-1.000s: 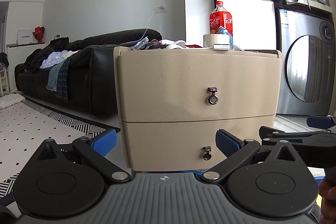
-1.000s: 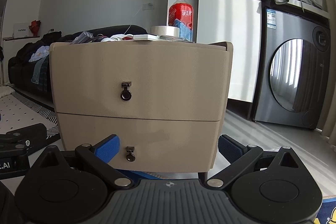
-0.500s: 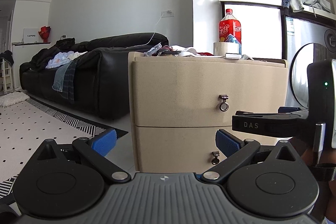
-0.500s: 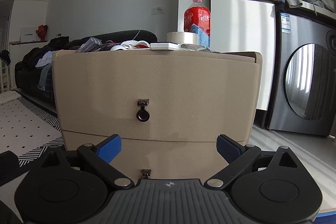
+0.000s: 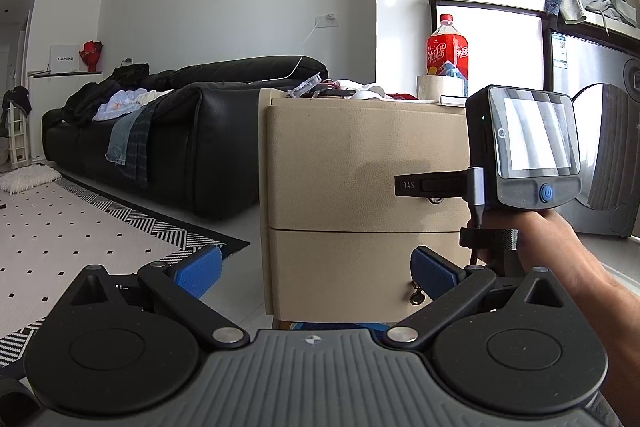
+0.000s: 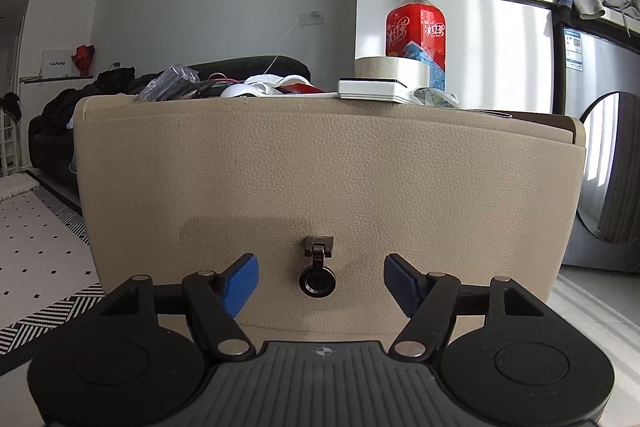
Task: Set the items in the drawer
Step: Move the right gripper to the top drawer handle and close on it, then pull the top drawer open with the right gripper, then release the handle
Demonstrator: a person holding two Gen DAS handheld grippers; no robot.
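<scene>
A beige two-drawer cabinet [image 5: 360, 163] [image 6: 320, 171] stands on the floor, both drawers shut. The top drawer's black ring pull [image 6: 317, 281] hangs between my right gripper's open fingers [image 6: 320, 285], close in front of it. My left gripper [image 5: 316, 273] is open and empty, held back from the cabinet near the lower drawer's pull [image 5: 416, 297]. In the left wrist view the right gripper's body [image 5: 524, 159] reaches toward the top drawer. On the cabinet top lie a red bottle [image 6: 416, 31], a tape roll [image 6: 390, 69], a white box [image 6: 372, 91], a plastic bag [image 6: 168, 85] and other small items.
A black sofa [image 5: 168, 131] with clothes on it stands left of the cabinet. A patterned rug [image 5: 72, 227] covers the floor at left. A washing machine [image 6: 600, 167] stands right of the cabinet, under a counter with clothes.
My right gripper has moved up and closer to the cabinet, from the lower drawer level to the top drawer's ring pull. My left gripper has drifted left and back.
</scene>
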